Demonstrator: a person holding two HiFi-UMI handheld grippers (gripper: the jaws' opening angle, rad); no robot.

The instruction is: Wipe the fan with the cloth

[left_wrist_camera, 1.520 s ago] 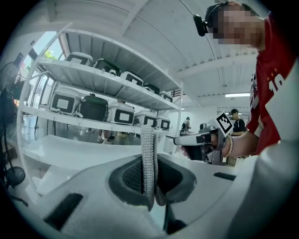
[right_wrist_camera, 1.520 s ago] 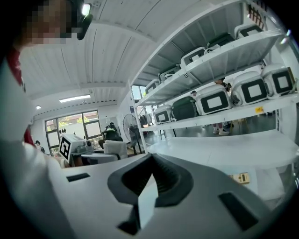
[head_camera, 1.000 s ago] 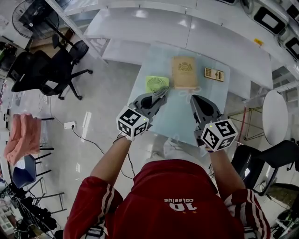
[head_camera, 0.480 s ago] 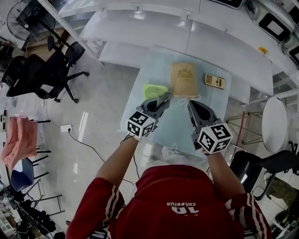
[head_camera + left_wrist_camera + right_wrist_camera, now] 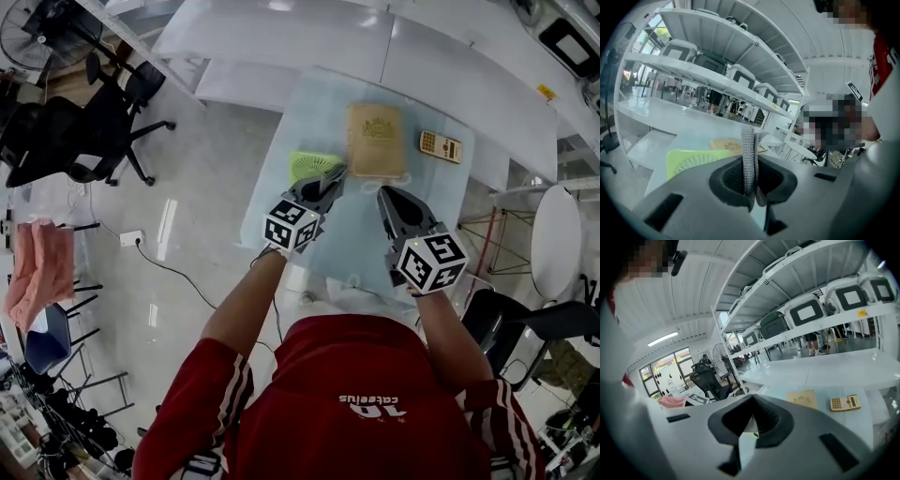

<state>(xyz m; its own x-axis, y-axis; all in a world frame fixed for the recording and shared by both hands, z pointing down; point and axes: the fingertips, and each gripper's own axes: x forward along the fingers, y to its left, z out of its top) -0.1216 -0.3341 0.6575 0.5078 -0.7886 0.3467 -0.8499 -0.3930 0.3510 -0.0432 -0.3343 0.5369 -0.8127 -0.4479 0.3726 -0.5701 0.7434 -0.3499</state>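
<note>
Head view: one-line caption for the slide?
Person holds left gripper beside green fan and right gripper over glass table, tan book and calculator beyond.

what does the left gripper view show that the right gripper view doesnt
Only the left gripper view: the green fan in plain sight, past the shut jaws of the left gripper. Only the right gripper view: the calculator and a black chair. Both: the tan crested item and white shelves.
</note>
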